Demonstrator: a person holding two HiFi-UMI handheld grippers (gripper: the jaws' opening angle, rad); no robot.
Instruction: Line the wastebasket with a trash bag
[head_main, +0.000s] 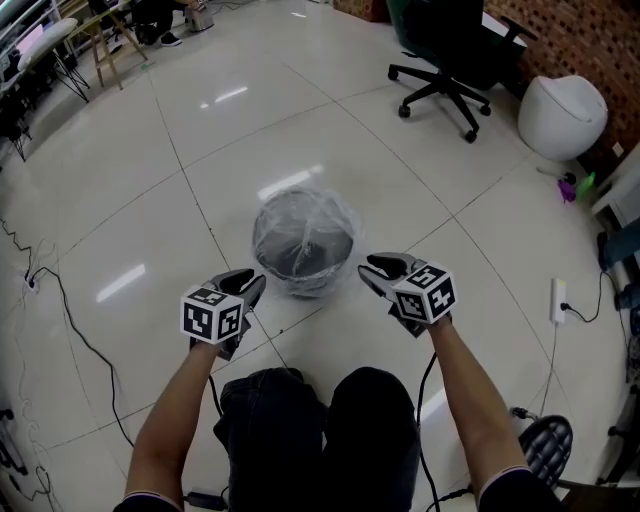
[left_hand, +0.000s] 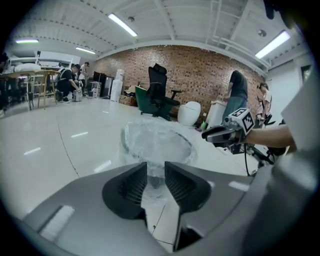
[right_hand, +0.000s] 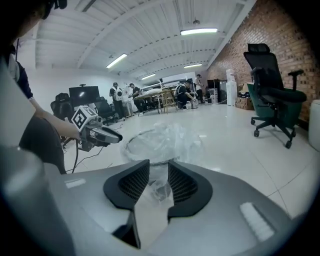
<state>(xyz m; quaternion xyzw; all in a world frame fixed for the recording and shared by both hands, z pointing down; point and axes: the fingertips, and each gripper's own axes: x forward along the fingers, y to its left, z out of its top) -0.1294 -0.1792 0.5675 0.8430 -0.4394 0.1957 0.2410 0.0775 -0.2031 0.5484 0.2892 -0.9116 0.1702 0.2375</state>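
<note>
A dark round wastebasket (head_main: 303, 245) stands on the white tiled floor, lined with a clear plastic trash bag (head_main: 318, 208) whose crinkled film is draped over the rim. My left gripper (head_main: 256, 283) hovers at its near left, my right gripper (head_main: 371, 269) at its near right, both apart from the bag. In the left gripper view the jaws (left_hand: 155, 172) stand open with nothing between them, the basket (left_hand: 156, 145) beyond. The right gripper view shows the same: open empty jaws (right_hand: 159, 173), with the bagged basket (right_hand: 159, 142) ahead.
The person's knees (head_main: 320, 420) are just below the grippers. A black office chair (head_main: 445, 60) and a white rounded stool (head_main: 562, 115) stand at the far right. A power strip (head_main: 558, 300) with cables lies at right, and a black cable (head_main: 80, 330) runs along the floor at left.
</note>
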